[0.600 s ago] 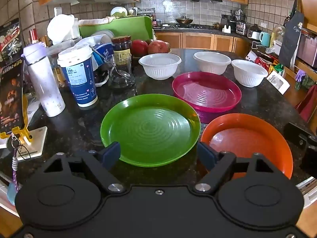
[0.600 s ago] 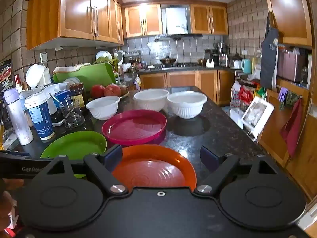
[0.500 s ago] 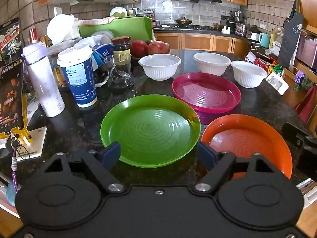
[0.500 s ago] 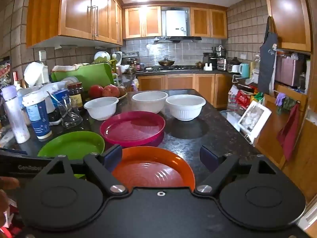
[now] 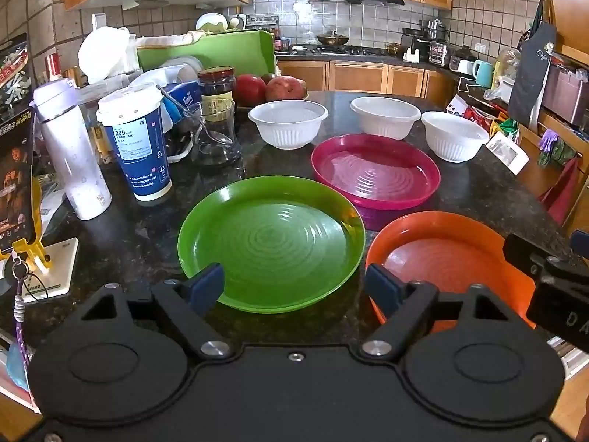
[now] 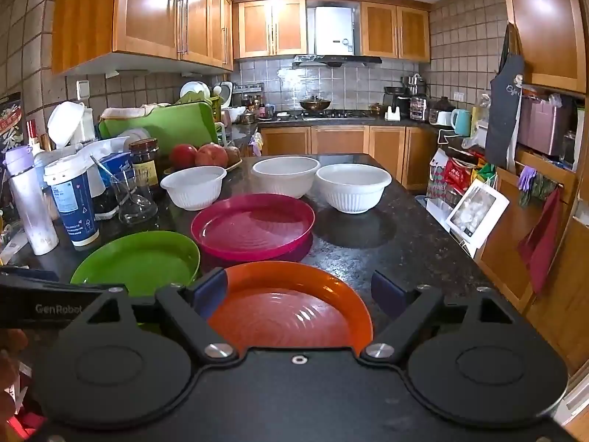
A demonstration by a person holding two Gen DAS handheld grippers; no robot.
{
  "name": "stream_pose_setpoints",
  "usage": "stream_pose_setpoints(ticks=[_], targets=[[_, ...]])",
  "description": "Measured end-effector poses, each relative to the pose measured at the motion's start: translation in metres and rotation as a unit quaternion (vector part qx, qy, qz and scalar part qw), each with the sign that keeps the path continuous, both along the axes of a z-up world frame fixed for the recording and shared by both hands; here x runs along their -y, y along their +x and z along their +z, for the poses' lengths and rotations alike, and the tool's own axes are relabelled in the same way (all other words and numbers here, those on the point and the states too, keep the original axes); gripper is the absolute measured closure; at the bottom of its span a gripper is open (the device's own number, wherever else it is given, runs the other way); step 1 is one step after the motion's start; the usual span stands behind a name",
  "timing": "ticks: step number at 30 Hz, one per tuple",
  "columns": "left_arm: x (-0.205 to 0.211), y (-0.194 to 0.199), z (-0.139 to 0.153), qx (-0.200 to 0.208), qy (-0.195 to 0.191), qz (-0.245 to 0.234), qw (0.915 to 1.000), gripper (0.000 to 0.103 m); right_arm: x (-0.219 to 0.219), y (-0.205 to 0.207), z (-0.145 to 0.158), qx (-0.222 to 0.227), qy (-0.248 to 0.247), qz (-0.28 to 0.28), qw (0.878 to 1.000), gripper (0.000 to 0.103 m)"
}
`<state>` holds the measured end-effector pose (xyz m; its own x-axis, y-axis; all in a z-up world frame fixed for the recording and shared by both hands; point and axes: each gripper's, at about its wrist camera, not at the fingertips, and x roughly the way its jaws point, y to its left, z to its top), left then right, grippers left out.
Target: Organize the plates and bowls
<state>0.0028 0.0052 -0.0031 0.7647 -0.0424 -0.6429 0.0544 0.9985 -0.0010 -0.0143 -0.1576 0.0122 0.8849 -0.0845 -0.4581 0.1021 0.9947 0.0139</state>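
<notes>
Three plates lie on the dark stone counter (image 5: 478, 191): a green plate (image 5: 270, 243) (image 6: 136, 261), a pink plate (image 5: 375, 171) (image 6: 254, 224) and an orange plate (image 5: 449, 265) (image 6: 287, 305). Behind them stand three white ribbed bowls (image 5: 288, 123) (image 5: 385, 116) (image 5: 454, 136), the same three being (image 6: 193, 186) (image 6: 285, 175) (image 6: 353, 186). My left gripper (image 5: 294, 287) is open above the green plate's near rim and holds nothing. My right gripper (image 6: 298, 289) is open over the orange plate, also empty. Each gripper's body shows at the edge of the other's view.
The counter's left side is crowded: a blue paper cup (image 5: 134, 147), a white bottle (image 5: 70, 151), a glass with a spoon (image 5: 217, 136), a dark jar (image 5: 216, 84), red fruit (image 5: 272, 88), a green board (image 5: 206, 51). A phone on a yellow stand (image 5: 14, 180) stands at the near left.
Both grippers stay open and empty. The plates and bowls have not moved. The views have only drifted slightly.
</notes>
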Motion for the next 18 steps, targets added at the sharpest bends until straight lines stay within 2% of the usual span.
stream_pose_setpoints(ticks=[3,18], targets=[[0.0013,-0.0008,-0.0001,0.001,0.004,0.001,1.0,0.019,0.0006,0.0005,-0.0003,-0.004,0.009,0.001,1.0,0.019],[0.0028,-0.0033,-0.0013,0.004,0.007,-0.002,1.0,0.019,0.0003,0.0,0.0002,-0.006,0.0,0.001,1.0,0.019]])
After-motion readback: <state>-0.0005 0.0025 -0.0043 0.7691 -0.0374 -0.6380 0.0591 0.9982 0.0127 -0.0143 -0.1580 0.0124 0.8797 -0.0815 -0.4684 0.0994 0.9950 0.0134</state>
